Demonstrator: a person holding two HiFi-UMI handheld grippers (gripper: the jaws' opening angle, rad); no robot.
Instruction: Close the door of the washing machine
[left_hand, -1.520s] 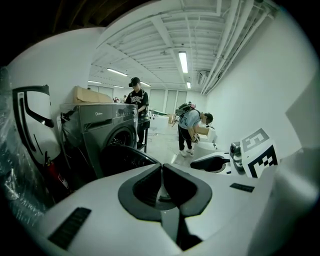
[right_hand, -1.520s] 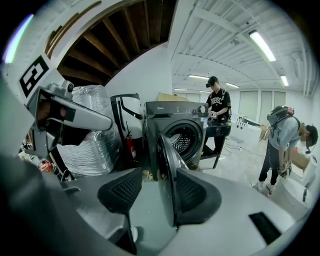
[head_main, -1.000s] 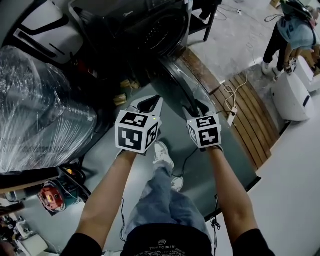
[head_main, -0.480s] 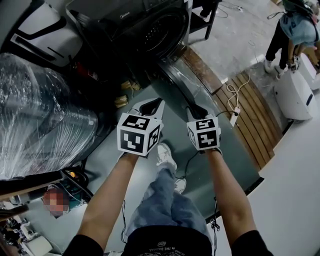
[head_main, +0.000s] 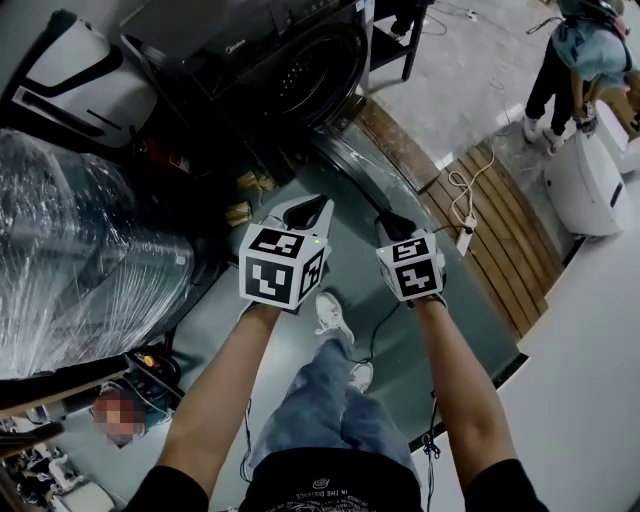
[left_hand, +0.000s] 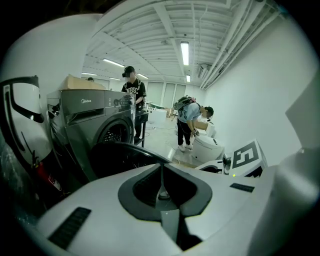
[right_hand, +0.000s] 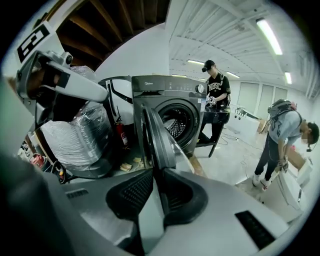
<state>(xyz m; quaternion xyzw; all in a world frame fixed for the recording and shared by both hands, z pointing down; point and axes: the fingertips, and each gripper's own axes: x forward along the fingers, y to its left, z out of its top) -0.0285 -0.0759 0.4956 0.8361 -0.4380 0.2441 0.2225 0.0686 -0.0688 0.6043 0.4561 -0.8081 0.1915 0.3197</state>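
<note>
Closing its jaws, your right gripper (right_hand: 154, 172) had the edge of the open door (right_hand: 159, 137) between its pads, in front of the washing machine (head_main: 285, 65). Your left gripper (left_hand: 161, 169) was clenched with nothing in it, near the door.

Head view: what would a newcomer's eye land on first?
The dark washing machine at the top, its round door swung wide open. The right claw is closing on that door's edge, while a big plastic-wrapped bundle gleams at left.
</note>
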